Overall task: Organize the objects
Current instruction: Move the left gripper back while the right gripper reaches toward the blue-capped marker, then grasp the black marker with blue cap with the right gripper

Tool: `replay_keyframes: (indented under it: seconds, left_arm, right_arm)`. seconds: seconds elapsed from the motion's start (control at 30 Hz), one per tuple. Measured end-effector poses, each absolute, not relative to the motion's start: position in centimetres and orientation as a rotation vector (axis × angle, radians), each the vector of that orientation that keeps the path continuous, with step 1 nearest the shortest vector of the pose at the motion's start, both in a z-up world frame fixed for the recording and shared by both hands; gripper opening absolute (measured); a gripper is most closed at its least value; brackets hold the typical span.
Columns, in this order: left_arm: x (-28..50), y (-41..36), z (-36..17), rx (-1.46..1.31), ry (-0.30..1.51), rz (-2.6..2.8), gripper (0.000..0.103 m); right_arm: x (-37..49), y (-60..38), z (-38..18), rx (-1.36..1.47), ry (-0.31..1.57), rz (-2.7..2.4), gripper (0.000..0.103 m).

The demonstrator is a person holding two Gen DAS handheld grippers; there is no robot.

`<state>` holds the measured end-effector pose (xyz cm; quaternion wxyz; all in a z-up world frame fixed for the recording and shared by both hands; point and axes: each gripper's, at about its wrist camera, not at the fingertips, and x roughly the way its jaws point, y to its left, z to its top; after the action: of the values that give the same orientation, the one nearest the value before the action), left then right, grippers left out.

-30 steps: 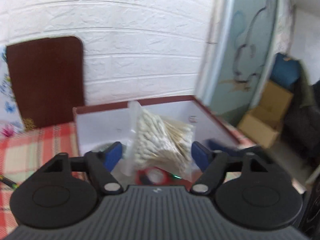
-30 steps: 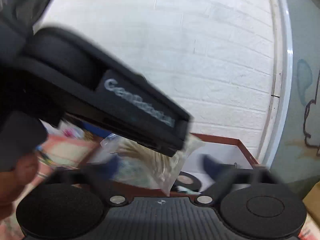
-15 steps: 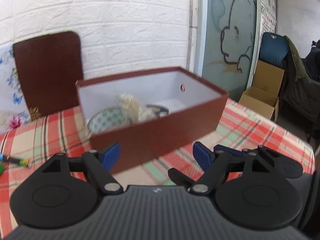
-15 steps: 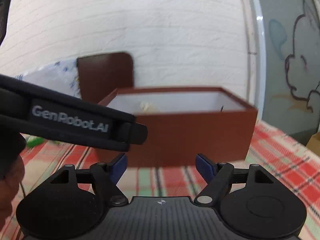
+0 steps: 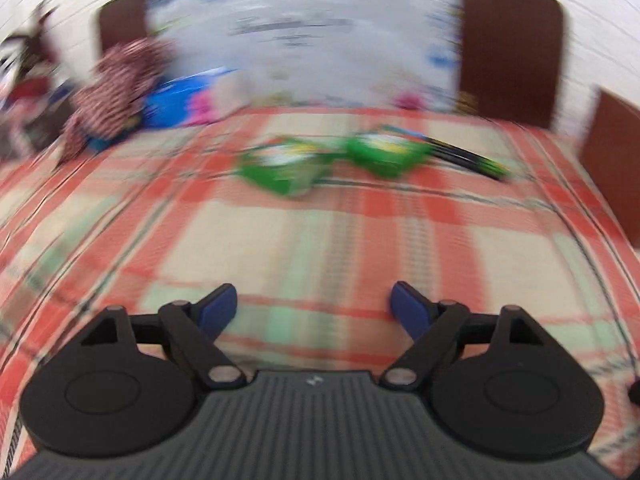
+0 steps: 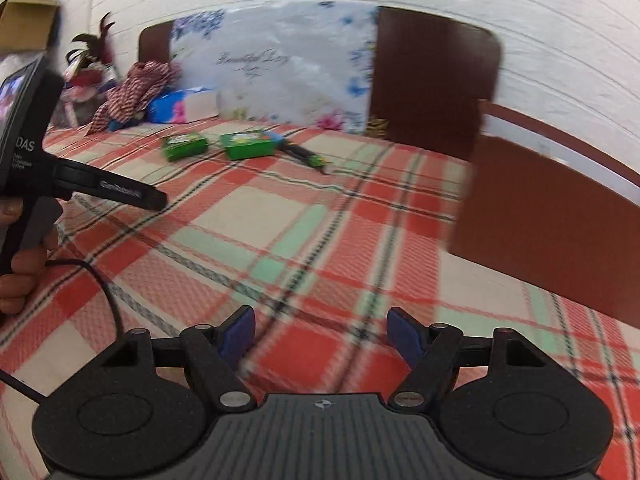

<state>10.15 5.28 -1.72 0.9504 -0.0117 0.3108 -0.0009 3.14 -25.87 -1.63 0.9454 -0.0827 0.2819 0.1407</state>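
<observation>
left wrist view, blurred throughout. left gripper [image 5: 312, 306]: blue-tipped fingers [image 5: 218, 310] spread wide, nothing between them, hanging over the plaid tablecloth [image 5: 320, 240]. two green packets lay side by side toward the far half of the cloth, the left green packet [image 5: 280, 172] nearly touching the right green packet [image 5: 384, 154]. a dark pen-like stick [image 5: 468, 156] lay just beside the right packet, running away to the right. a red-and-white patterned cloth [image 5: 116, 84] was heaped at the far left edge, with a blue package [image 5: 176, 100] next to it. a floral plastic bag [image 5: 320, 40] leaned against the wall in front of a dark brown board [image 5: 512, 52]. the corner of a brown box [image 5: 612, 160] showed at the right edge.

right wrist view, sharper. right gripper [image 6: 322, 336]: blue-tipped fingers [image 6: 238, 334] spread wide, holding nothing, low over the tablecloth [image 6: 280, 240]. the two packets, left green packet [image 6: 186, 146] and right green packet [image 6: 250, 144], lay well apart from this gripper at the far side, the stick [image 6: 306, 154] just right of them. the brown box [image 6: 552, 224] stood on the cloth at the right, its white inner wall visible, contents not seen. the left gripper [image 6: 120, 192] reached in from the left edge, held in a hand [image 6: 24, 264]; its finger gap could not be told from here. a black cable [image 6: 100, 292] trailed below it. patterned cloth [image 6: 132, 88], blue package [image 6: 172, 104], floral bag [image 6: 280, 68] and brown board [image 6: 432, 80] lined the back wall.
</observation>
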Motion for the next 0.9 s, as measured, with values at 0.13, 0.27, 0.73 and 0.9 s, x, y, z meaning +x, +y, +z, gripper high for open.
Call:
replay_keyframes:
  seconds: [0.13,0.27,0.73,0.9]
  left_arm:
    - [10.2,7.9,-1.8,-0.136,0.583,0.004,0.088]
    - [10.4,7.1,-2.0,-0.109,0.570,-0.025,0.090]
    - [10.0,8.1,-2.1,-0.209,0.540,-0.082,0.093]
    - [10.1,7.7,-2.0,-0.185,0.550,-0.080,0.094]
  right_arm:
    - [6.5,-22.8,-0.7,-0.175,0.509,0.310,0.072]
    - [11.8,-20.2,0.6,-0.244,0.410,0.287,0.069]
    - [15.6,-20.4,-1.3,-0.317,0.562,0.215,0.017]
    - [3.4,-26.1,-1.1,-0.114,0.615,0.199,0.017]
